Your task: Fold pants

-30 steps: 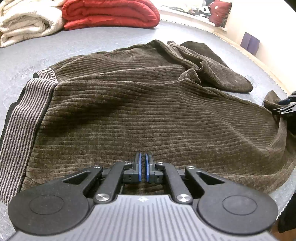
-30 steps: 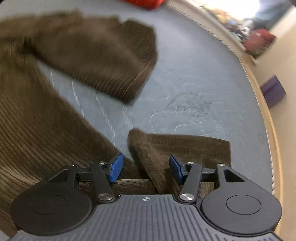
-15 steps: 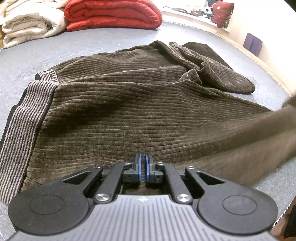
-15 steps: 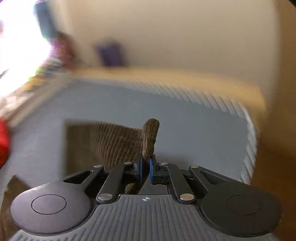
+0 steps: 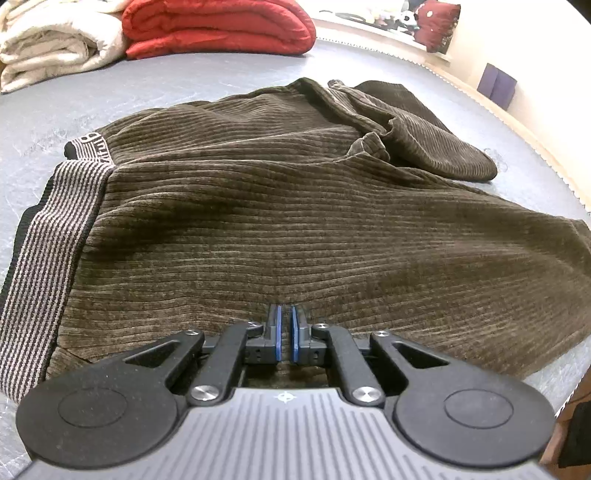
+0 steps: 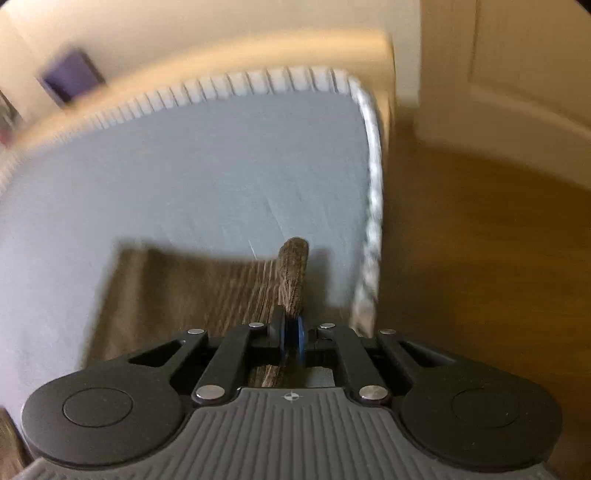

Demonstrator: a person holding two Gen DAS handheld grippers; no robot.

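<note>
Right gripper (image 6: 291,332), newly clamped on a corduroy pants (image 5: 295,221) leg hem, is seen lifted, while the near edge is pinned by the closed left gripper (image 5: 285,338).

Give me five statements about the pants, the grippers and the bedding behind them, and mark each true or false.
1. The right gripper is shut on a fold of the pants. True.
2. The left gripper is wide open. False: it is shut, with pants fabric between its pads.
3. The waistband is striped. True.
4. The red blanket lies on top of the pants. False: it sits folded beyond them, beside a white blanket.
5. The pants are already folded into a neat stack. False: they lie spread and rumpled on the grey bed.
</note>
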